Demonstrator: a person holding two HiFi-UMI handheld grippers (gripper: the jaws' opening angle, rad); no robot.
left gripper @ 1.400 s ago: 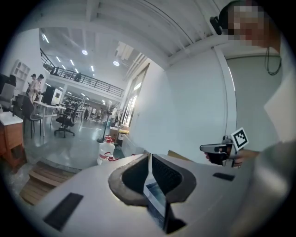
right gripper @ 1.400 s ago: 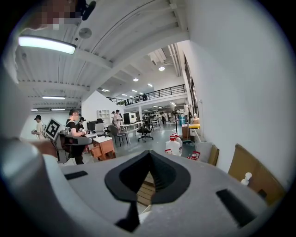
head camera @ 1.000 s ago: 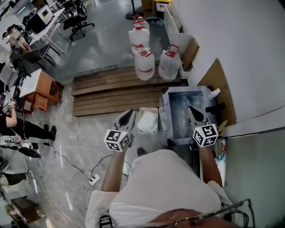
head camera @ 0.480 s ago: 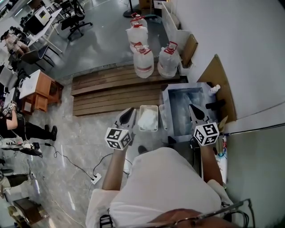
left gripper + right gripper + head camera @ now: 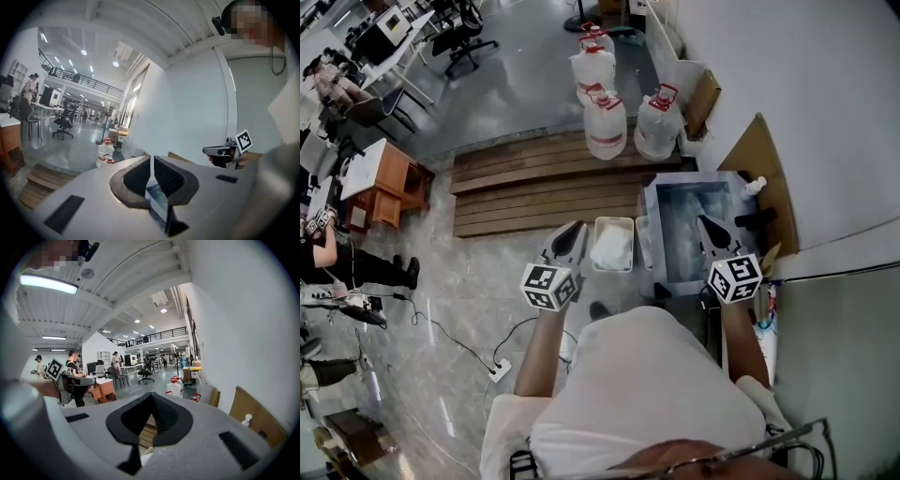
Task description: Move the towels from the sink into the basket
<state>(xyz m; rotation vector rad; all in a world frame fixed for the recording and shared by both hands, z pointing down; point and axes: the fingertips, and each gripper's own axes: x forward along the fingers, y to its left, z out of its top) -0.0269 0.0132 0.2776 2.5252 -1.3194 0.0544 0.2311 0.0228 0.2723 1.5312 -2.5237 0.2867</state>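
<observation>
We judge this a pause between carries: both grippers are empty, and neither reaches into a container. The left gripper [image 5: 573,234] hangs just left of the basket [image 5: 613,220], its jaws drawn in to a thin slit with nothing between them. The right gripper [image 5: 705,226] hovers over the near right part of the sink [image 5: 649,202], its jaws pressed together on nothing.

The next move, as we read it, is for one gripper to open its jaws and dip into the sink. It would then close on a towel, lift it clear of the left wall and carry it left to the basket. The right gripper is the better placed for that.

The basket stands just left of the sink and holds a white towel [image 5: 611,249], loosely heaped. The inside of the sink looks pale and glinting from above. We cannot tell whether that is cloth or wet metal, so a towel may well be lying there
</observation>
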